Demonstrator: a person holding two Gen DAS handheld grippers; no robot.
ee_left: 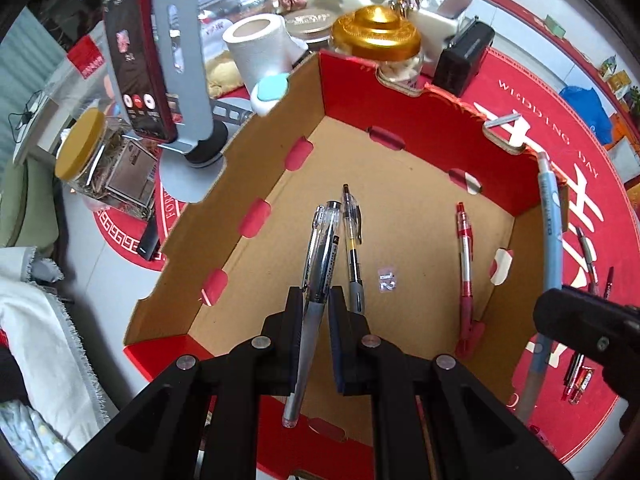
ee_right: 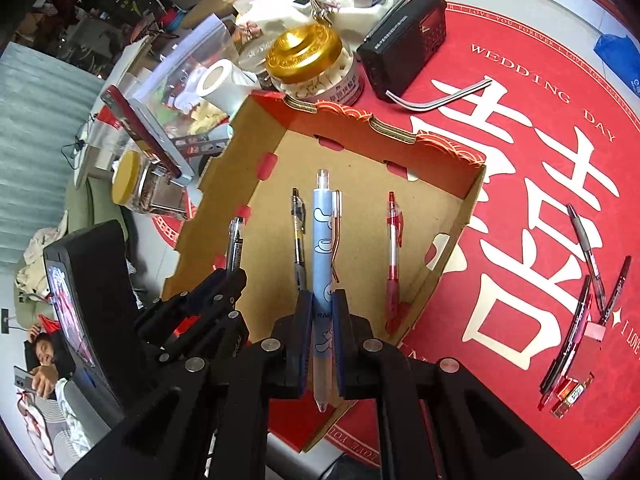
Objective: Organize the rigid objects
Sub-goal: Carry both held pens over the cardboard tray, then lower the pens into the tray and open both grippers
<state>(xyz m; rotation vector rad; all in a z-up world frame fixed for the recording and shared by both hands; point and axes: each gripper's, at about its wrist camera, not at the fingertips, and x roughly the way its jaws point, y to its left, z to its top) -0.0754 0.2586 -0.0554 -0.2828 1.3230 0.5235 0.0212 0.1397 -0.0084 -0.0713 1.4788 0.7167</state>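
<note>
Left gripper [ee_left: 316,296] clamping a grey pen [ee_left: 316,280], right gripper [ee_right: 323,300] clamping a blue pen [ee_right: 323,240], both over cardboard box [ee_right: 448,184]

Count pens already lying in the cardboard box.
2: a black-grip gel pen near the middle of the box floor, and a red pen toward its right wall. Two more are still held above it.

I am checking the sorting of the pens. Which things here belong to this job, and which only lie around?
Belong to the job:
- clear pen in left gripper
- blue pen in right gripper
- cardboard box
- black pen and red pen inside it
- loose pens on the mat

Lying about:
- gold-lidded jar
- black radio
- paper roll
- phone on stand
</note>
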